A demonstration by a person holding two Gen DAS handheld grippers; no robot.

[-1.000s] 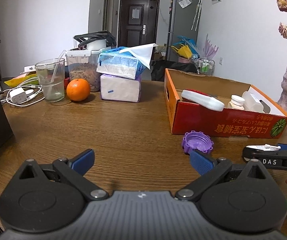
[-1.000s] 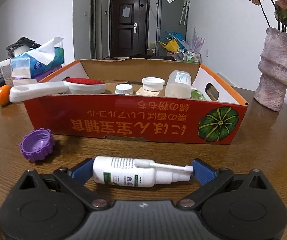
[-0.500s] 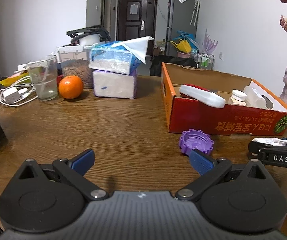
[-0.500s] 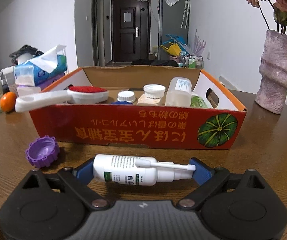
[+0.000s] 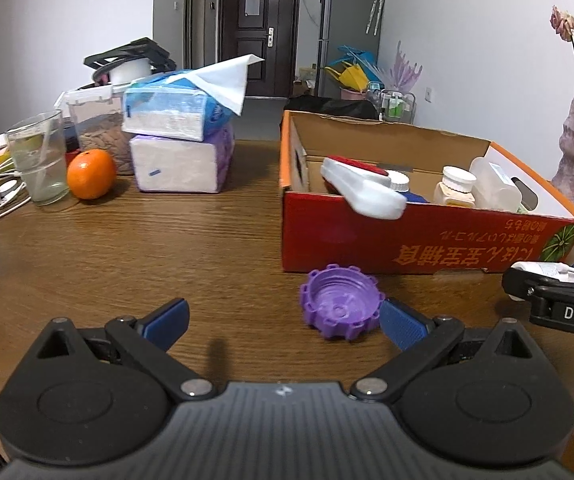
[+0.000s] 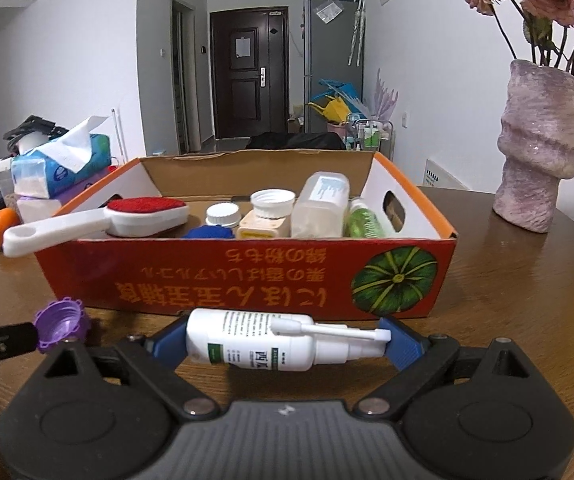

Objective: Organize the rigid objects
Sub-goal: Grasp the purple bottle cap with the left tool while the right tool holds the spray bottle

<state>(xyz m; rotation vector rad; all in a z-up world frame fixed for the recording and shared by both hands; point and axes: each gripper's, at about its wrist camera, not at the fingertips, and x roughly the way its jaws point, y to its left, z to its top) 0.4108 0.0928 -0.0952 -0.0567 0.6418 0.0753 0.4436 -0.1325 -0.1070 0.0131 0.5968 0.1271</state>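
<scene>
Right gripper (image 6: 287,340) clamps the spray bottle (image 6: 263,344) just before the box (image 6: 247,276), already part-filled; we judge bottle and purple cap (image 5: 341,306), beside the spread, empty left gripper (image 5: 283,320), remain to load.

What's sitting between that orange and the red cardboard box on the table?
In the left wrist view, two stacked tissue packs stand between the orange and the red cardboard box, with bare wooden table on either side.
</scene>
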